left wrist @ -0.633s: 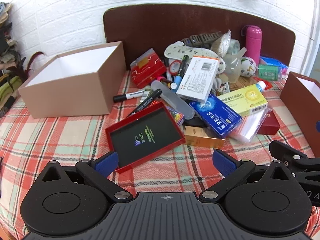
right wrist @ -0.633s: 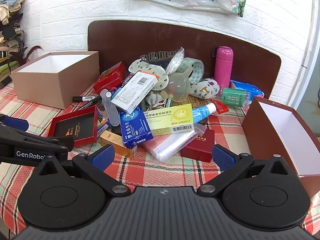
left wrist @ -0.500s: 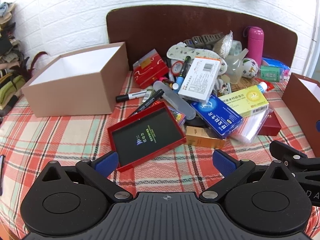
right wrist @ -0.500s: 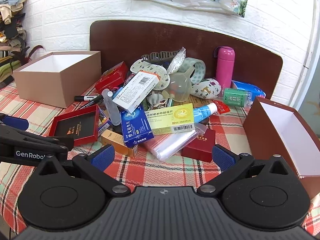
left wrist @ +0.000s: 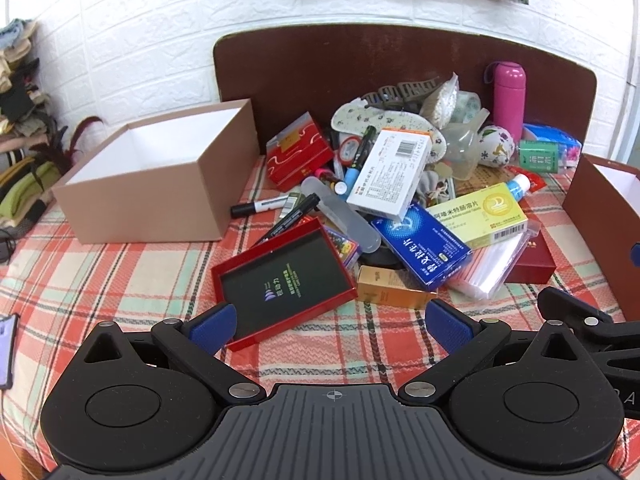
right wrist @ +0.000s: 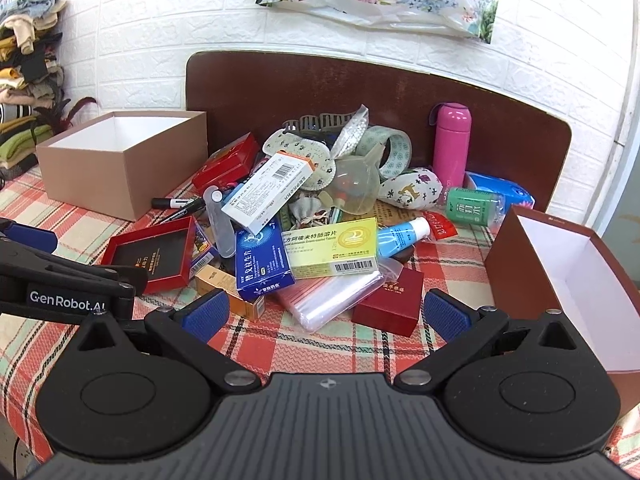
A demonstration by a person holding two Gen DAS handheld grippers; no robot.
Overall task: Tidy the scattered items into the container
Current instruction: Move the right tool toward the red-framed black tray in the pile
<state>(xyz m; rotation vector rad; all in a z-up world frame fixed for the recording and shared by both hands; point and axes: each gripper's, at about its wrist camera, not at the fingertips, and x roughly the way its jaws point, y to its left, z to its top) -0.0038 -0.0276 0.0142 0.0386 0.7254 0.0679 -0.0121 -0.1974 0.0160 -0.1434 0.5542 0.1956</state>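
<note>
From the left wrist, the left gripper, jaws wide and empty, should ease squarely onto the flat red tray just ahead, the tan box ahead-left; from the right wrist, the right gripper, equally spread, faces the heaped pile, brown box beside.

Counter: covered by a red, green and white plaid cloth.
Left: open tan box.
Right: open brown box.
Middle: heap of cartons, markers and bottles, red tray nearest.
</note>
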